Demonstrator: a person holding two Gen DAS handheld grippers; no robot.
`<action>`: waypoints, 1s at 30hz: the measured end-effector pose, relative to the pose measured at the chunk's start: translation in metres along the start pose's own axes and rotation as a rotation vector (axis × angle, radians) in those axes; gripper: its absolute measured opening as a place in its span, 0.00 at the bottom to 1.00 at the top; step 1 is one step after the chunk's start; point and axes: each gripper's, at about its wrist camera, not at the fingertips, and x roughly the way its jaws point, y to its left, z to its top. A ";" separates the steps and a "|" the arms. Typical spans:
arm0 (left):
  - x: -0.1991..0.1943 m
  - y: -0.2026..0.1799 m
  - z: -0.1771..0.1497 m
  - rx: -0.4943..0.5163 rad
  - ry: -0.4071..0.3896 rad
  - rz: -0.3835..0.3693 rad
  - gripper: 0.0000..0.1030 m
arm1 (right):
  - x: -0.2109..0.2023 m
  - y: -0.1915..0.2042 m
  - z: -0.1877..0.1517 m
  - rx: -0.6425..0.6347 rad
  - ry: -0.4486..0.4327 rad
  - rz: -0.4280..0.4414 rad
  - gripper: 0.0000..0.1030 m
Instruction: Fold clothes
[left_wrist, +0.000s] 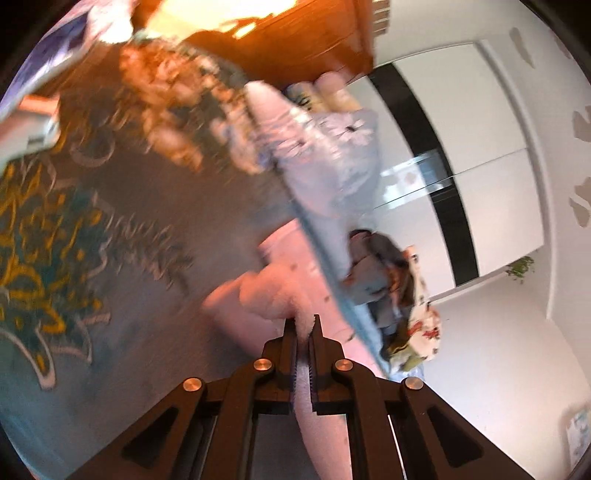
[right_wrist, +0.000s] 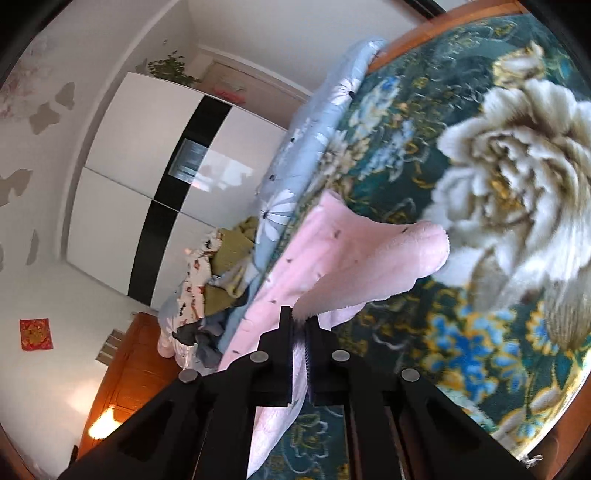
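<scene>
Two grippers, left gripper (left_wrist: 303, 323) and right gripper (right_wrist: 301, 317), pinch one pink garment (right_wrist: 354, 254)

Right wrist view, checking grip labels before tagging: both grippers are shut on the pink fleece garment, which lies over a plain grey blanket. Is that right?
Not quite. The blanket is not plain grey: the right wrist view shows dark teal with large cream flowers. The rest stands: the left gripper and right gripper are each shut on the pink fleece garment.

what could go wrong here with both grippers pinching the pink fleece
1. Both the left gripper and right gripper hold only a thin edge of the pink fleece garment; it might slip out.
2. The clothes pile lies close by; the hanging fleece may snag it.
</scene>
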 end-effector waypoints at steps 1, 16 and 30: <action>0.001 -0.006 0.006 -0.001 -0.001 -0.019 0.05 | 0.003 0.005 0.003 0.000 0.000 0.008 0.05; 0.179 -0.096 0.103 0.065 0.009 0.144 0.05 | 0.166 0.107 0.102 -0.052 0.014 -0.038 0.05; 0.345 -0.053 0.110 0.049 0.192 0.352 0.09 | 0.310 0.039 0.125 0.022 0.172 -0.269 0.05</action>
